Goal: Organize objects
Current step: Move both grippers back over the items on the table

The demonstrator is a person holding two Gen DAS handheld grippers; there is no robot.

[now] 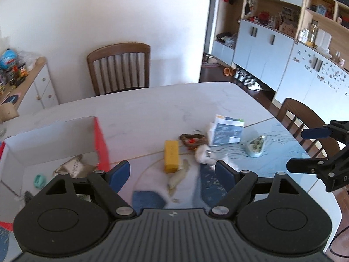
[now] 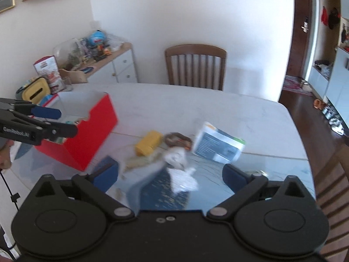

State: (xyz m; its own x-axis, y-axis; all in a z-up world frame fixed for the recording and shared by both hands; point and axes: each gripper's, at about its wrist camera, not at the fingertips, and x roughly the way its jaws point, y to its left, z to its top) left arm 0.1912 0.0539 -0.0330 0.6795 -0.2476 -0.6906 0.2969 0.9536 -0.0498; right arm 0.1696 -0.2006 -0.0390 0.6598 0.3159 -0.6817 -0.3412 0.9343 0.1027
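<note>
Several loose items lie clustered mid-surface point(image 1: 141, 109), well apart from both of your grippers' fingers. Your left gripper point(image 1: 172, 172) hangs released with nothing between its blue pads; your right gripper point(image 2: 171, 174) is spread wider still, also empty. Closest to your left gripper is the yellow block point(image 1: 171, 156), lying flat on the surface; it looks stiff, light and box-like, so you would likely do best pinching it across its narrow width, near the middle. Just beside it sits a brown, lumpy thing point(image 1: 193, 140) with a red spot, blurred, probably soft; I cannot tell what it is. The white crumpled piece point(image 1: 202, 156) looks soft and feather-light, so expect it to squash under the pads and grip anywhere. A pale, limp strip point(image 1: 178, 178) lies just below the block, likely floppy; take it mid-length. The blue-and-white packet point(image 1: 228, 131) leans tilted, thin and flexible by the look; take an edge, as its face may be slick. The small round tin point(image 1: 256, 147) sits apart to the right, rigid and possibly slippery; grip across its sides. The red box point(image 2: 87, 131), white inside, stands open-topped on the left of the surface. Inside you can see a teal object point(image 1: 40, 180) and a printed paper wrapper point(image 1: 73, 167) on its floor, with plenty of room left.
</note>
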